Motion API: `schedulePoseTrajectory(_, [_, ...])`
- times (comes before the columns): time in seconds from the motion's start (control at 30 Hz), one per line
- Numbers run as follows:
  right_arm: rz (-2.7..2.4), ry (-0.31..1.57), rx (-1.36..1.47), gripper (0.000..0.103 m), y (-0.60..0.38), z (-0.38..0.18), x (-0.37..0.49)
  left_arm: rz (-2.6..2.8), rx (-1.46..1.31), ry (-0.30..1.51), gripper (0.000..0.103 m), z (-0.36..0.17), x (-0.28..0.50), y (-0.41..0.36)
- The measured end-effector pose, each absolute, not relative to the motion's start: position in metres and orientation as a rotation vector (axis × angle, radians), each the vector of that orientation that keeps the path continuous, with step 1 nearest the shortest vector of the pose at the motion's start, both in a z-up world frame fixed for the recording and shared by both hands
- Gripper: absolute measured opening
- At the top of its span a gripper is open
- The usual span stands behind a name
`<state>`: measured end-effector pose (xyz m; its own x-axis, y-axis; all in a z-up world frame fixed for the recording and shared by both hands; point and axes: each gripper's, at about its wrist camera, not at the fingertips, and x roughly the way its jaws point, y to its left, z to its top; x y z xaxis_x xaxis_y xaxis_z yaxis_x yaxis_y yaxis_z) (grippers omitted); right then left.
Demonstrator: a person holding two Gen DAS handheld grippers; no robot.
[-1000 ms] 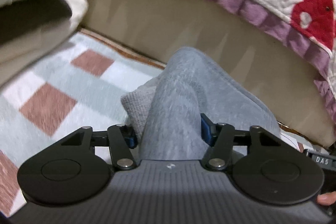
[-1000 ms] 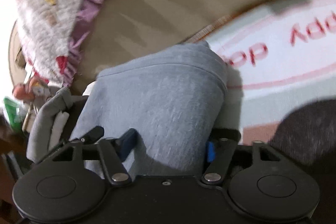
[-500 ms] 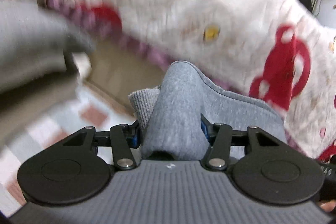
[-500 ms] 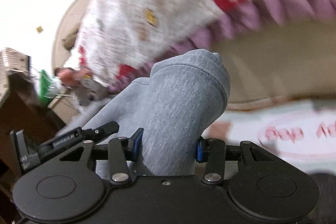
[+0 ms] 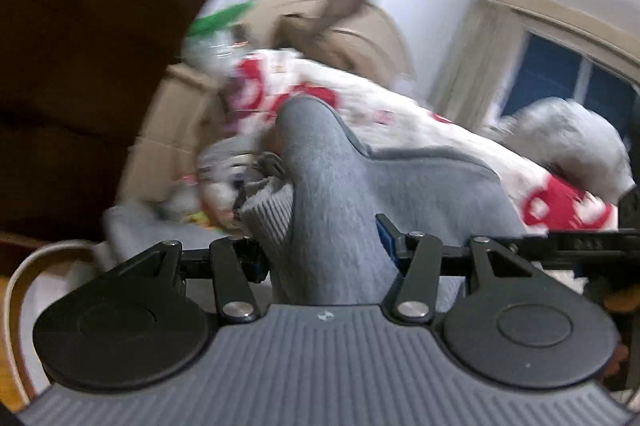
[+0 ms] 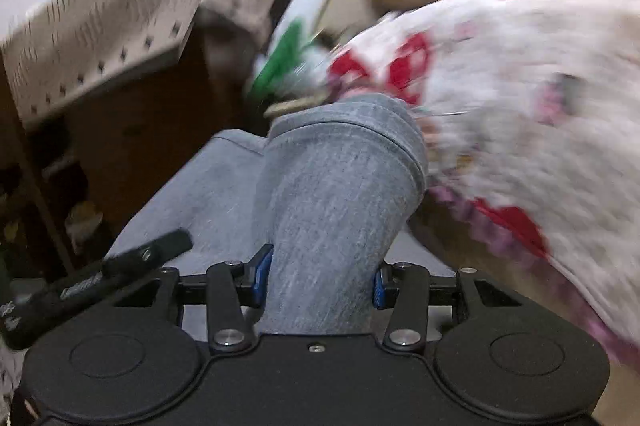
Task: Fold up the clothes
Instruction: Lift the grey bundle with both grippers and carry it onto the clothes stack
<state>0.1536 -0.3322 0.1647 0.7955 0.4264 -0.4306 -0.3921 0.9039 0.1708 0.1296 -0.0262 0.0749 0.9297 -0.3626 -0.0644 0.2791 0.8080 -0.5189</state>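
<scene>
Gripping the grey sweatshirt (image 5: 344, 210) in my left tool (image 5: 320, 254), right tool (image 6: 318, 276) clamped on its hem, quilt (image 6: 520, 98) behind.

Dim indoor light, heavy motion blur, fisheye-warped edges.

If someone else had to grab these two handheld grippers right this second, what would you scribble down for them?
Left gripper: fingers shut on a bunched fold of the grey garment, near its ribbed edge.
Right gripper: fingers shut on another bunch of the same garment, by a stitched hem.
Where things are: the garment is held up between both grippers, in front of the white and red quilt on the bed. The views are blurred, so the hands seem to be moving fast.
Done: both grips look firm.
Left: no fold can be seen yet. Probably spread it flat, fold it, then release.
</scene>
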Motion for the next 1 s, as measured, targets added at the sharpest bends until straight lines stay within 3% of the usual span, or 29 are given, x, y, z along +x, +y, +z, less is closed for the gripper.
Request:
schedulePoseTrajectory(0.2, [0.500, 0.518, -0.104, 0.052, -0.275, 0.155, 0.242, -0.267, -0.756, 0.306, 0.049, 0.015, 0.193, -0.002])
schedulePoseTrajectory(0.3, [0.452, 0.583, -0.090, 0.060, -0.269, 0.109, 0.299, -0.207, -0.835, 0.360, 0.049, -0.019, 0.219, 0.007])
schedulePoseTrajectory(0.37, [0.379, 0.661, 0.036, 0.071, -0.280, 0.082, 0.322, -0.224, -0.816, 0.349, 0.050, -0.023, 0.222, 0.012])
schedulePoseTrajectory(0.4, [0.360, 0.676, 0.122, 0.072, -0.288, 0.072, 0.329, -0.230, -0.817, 0.347, 0.050, -0.022, 0.221, 0.014])
schedulePoseTrajectory(0.7, [0.254, 0.449, 0.509, 0.077, -0.346, 0.071, 0.222, -0.242, -0.832, 0.346, 0.052, -0.025, 0.222, 0.013])
schedulePoseTrajectory(0.83, [0.270, 0.447, 0.644, 0.091, -0.345, 0.041, 0.193, -0.232, -0.844, 0.351, 0.053, -0.026, 0.222, 0.013])
schedulePoseTrajectory(0.93, [0.258, 0.482, 0.682, 0.088, -0.328, 0.025, 0.204, -0.223, -0.821, 0.347, 0.053, -0.023, 0.220, 0.011])
schedulePoseTrajectory(0.97, [0.270, 0.451, 0.642, 0.074, -0.321, 0.027, 0.204, -0.222, -0.788, 0.329, 0.051, -0.020, 0.218, 0.009])
schedulePoseTrajectory(1.0, [0.283, 0.420, 0.600, 0.067, -0.313, 0.029, 0.204, -0.221, -0.752, 0.309, 0.050, -0.016, 0.215, 0.007])
